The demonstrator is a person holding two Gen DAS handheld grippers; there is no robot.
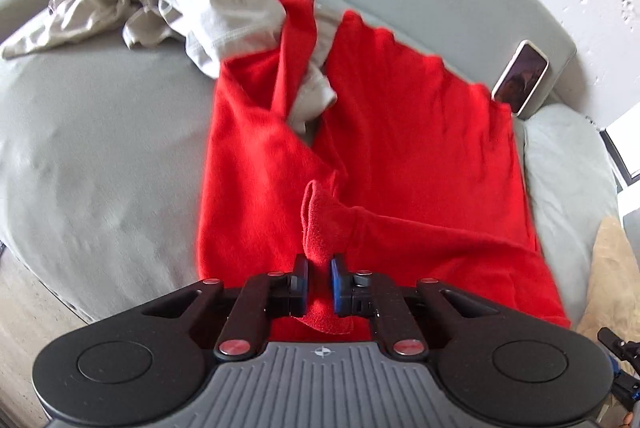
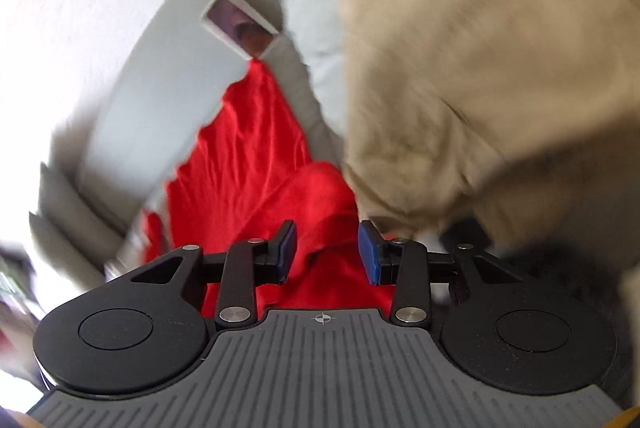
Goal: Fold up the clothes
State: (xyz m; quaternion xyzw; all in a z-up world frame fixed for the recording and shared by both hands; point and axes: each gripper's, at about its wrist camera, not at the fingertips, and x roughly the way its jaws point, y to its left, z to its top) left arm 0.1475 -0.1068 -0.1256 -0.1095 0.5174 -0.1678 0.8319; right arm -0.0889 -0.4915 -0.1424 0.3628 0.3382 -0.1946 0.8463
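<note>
A red garment (image 1: 400, 148) lies spread on a grey cushioned seat (image 1: 100, 148), with one sleeve folded across its lower part. My left gripper (image 1: 319, 268) is shut on the red sleeve's cuff (image 1: 320, 220) at the garment's near edge. In the blurred right wrist view, my right gripper (image 2: 327, 248) stands open just above the red garment (image 2: 248, 156). A fold of red cloth lies between its blue pads (image 2: 370, 256), which are not pressing on it. A tip of the right gripper (image 1: 620, 368) shows at the bottom right of the left wrist view.
A pile of pale grey clothes (image 1: 192, 12) overlaps the red garment's far left corner. A phone (image 1: 520, 78) leans on the backrest at the right, beside a light pillow (image 1: 560, 180). Fluffy beige fabric (image 2: 480, 68) fills the right side. Wooden floor (image 1: 20, 308) lies left.
</note>
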